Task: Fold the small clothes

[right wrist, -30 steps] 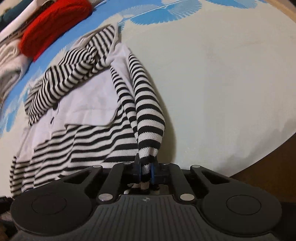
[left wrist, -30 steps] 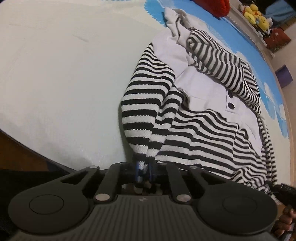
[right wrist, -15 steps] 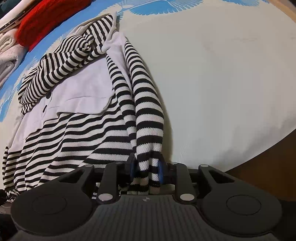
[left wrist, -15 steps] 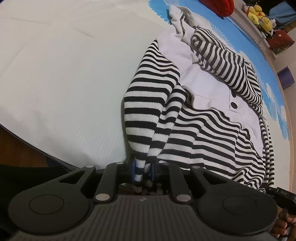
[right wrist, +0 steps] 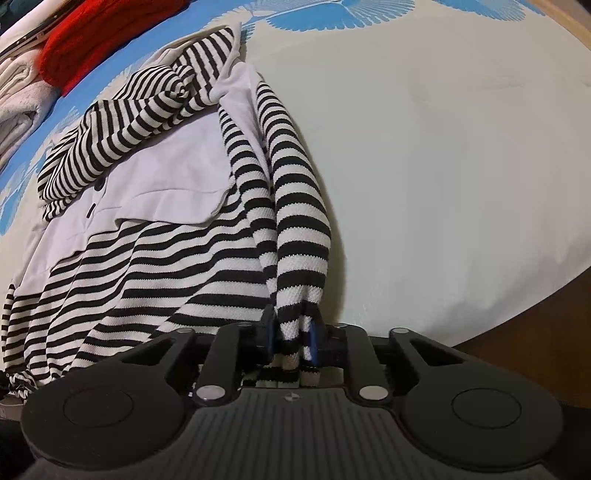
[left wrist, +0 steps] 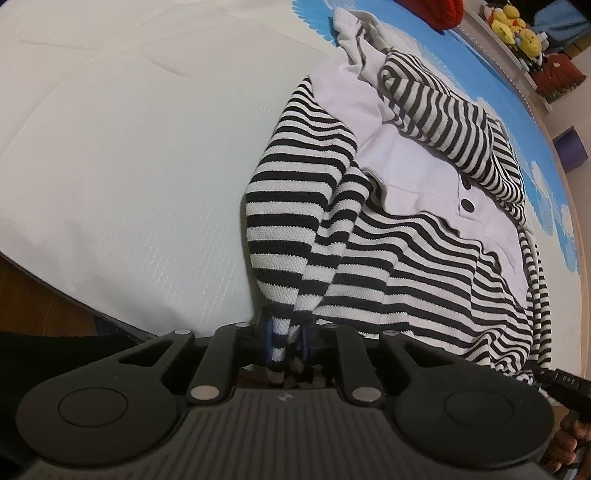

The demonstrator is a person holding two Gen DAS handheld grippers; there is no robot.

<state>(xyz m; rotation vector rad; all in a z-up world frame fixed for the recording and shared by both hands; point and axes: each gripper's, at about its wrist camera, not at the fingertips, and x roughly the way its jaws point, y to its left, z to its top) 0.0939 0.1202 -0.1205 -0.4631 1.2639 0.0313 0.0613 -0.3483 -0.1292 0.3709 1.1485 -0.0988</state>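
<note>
Left wrist view: left tool [left wrist: 287, 341] clenched on striped garment [left wrist: 406, 266], near bed [left wrist: 129, 147] edge; right tool [right wrist: 291, 341] likewise. Possibly thin bites; uneven pulling could slip fabric, skewing fold.

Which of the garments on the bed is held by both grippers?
The striped top: black-and-white, with a white panel and dark buttons. The left gripper and right gripper each pinch its hem. The red garment and folded white one lie untouched.
</note>
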